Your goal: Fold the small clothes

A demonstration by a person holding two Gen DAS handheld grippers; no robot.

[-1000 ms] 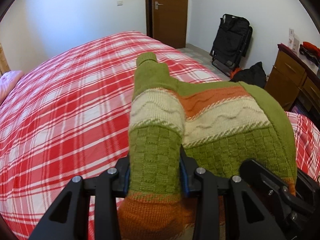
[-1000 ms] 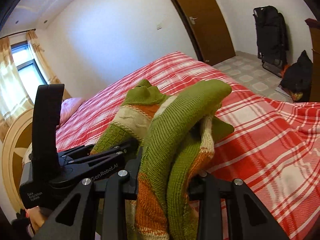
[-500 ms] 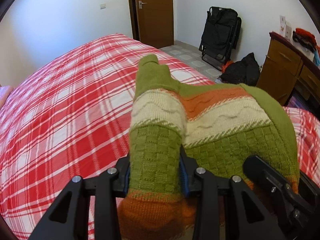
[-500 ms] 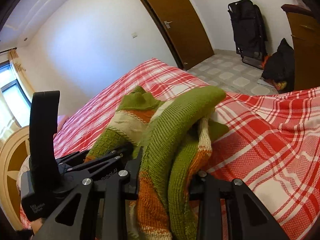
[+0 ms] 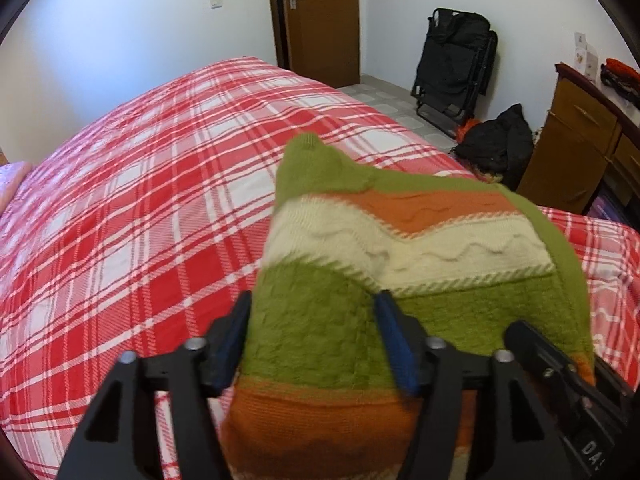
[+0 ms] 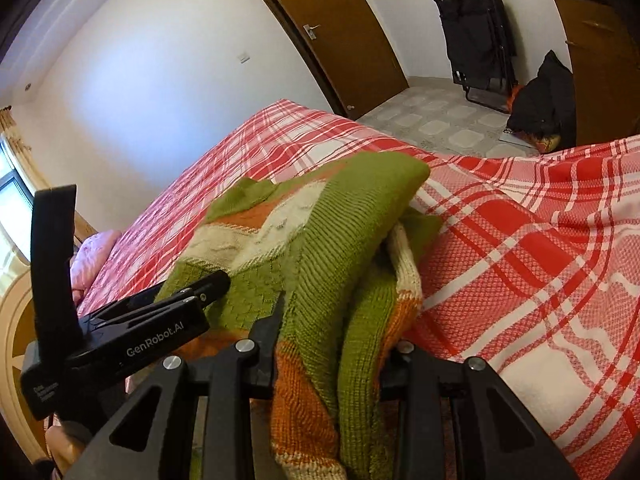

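A small knitted sweater [image 5: 400, 256] in green, cream and orange stripes is held up over the red plaid bed [image 5: 140, 208]. My left gripper [image 5: 316, 320] is shut on its green hem part, blue pads on both sides of the cloth. My right gripper [image 6: 332, 336] is shut on a bunched fold of the same sweater [image 6: 344, 232]. The left gripper's black body [image 6: 132, 340] shows at the left of the right wrist view, close beside the right one. The far sleeve end [image 5: 308, 152] droops toward the bed.
A brown door [image 5: 320, 16] stands past the bed. A black folded chair [image 5: 456, 64] and a dark bag [image 5: 496, 144] sit on the tiled floor. A wooden dresser [image 5: 576, 140] is at the right. A pink pillow [image 6: 92, 252] lies by the headboard.
Both grippers have carried the sweater lower and forward toward the bed, and the views have swung so that more floor shows. Both grips stay shut on the cloth.
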